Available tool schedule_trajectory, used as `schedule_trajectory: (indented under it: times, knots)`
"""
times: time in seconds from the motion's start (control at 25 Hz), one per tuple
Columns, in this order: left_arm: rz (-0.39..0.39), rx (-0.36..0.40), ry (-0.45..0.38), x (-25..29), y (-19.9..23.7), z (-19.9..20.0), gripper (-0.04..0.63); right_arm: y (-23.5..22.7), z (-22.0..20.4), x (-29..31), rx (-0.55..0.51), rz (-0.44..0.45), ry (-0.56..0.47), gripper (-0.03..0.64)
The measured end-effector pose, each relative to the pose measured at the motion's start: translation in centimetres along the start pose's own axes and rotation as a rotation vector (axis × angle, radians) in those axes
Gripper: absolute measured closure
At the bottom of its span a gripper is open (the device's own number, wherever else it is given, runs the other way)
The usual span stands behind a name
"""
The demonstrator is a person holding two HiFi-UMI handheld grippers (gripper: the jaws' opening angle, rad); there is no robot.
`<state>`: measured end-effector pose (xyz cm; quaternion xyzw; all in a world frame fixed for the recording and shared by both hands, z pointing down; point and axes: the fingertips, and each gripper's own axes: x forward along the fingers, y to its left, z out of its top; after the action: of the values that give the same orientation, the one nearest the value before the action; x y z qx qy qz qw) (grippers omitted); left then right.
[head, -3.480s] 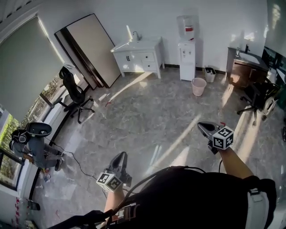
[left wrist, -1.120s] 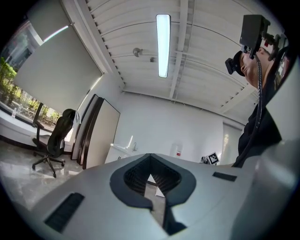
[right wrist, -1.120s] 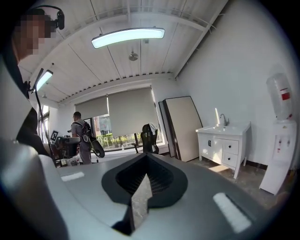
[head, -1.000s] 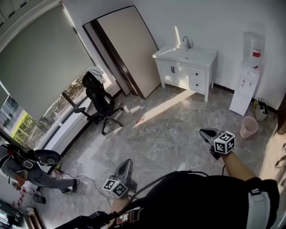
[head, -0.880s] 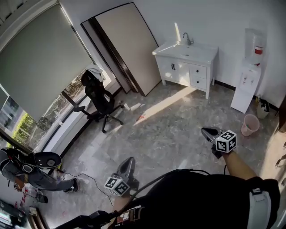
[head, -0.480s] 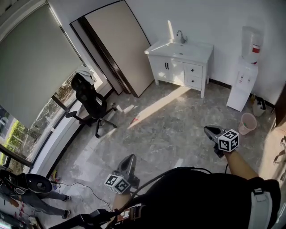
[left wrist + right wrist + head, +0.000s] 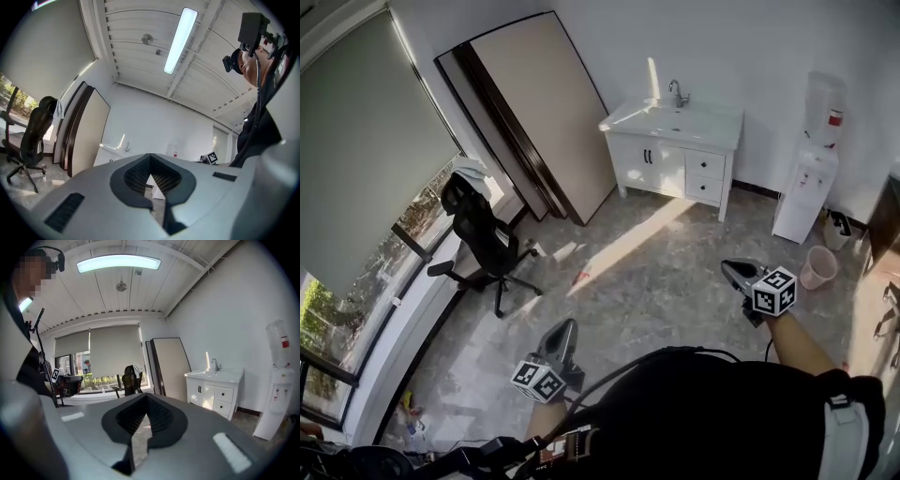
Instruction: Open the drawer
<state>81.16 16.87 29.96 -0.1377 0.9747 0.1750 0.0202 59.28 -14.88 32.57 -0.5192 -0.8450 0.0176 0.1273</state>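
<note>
Left tool (image 7: 564,326) sits at lower centre of the head view. In the left gripper view its (image 7: 150,156) jaws meet at the tips and hold nothing. Right tool (image 7: 730,268) sits at right of centre. In the right gripper view its (image 7: 146,395) jaws are likewise closed and empty.

The white cabinet (image 7: 661,161) stands against the far wall at upper centre, well apart from both tools. Its two drawers (image 7: 705,166) are stacked at the cabinet's right end, both fronts flush and closed; the right gripper view shows them (image 7: 223,394) at right.

A faucet (image 7: 677,92) rises from the cabinet top. A water dispenser (image 7: 806,192) stands right of the cabinet, with a pink bin (image 7: 814,268) near it. An office chair (image 7: 480,228) is at left.
</note>
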Motion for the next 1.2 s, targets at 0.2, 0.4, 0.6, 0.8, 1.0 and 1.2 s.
schedule_trajectory:
  times: [0.2,0.4,0.6,0.8,1.0,1.2]
  knots:
    - [0.027,-0.005,0.014,-1.3,6.0,1.7,0.604,2.9,-0.3,6.2,0.01,0.023,0.024,0.618]
    - [0.08,-0.022,0.01,-2.1,9.2,1.8,0.604,2.5,-0.2,10.0,0.009,0.043,0.062,0.618]
    - [0.15,-0.045,0.024,-1.4,11.0,0.7,0.604,1.1,-0.2,14.1,0.022,0.111,0.064,0.618]
    - [0.208,-0.007,0.01,2.3,11.7,1.6,0.604,-2.4,0.2,18.9,0.029,0.2,0.076,0.618]
    - [0.292,0.015,-0.042,7.7,12.3,2.4,0.604,-8.7,3.4,23.2,-0.007,0.278,0.064,0.618]
    - [0.3,0.011,-0.067,15.1,11.4,1.8,0.604,-15.3,6.5,25.2,-0.027,0.32,0.047,0.618]
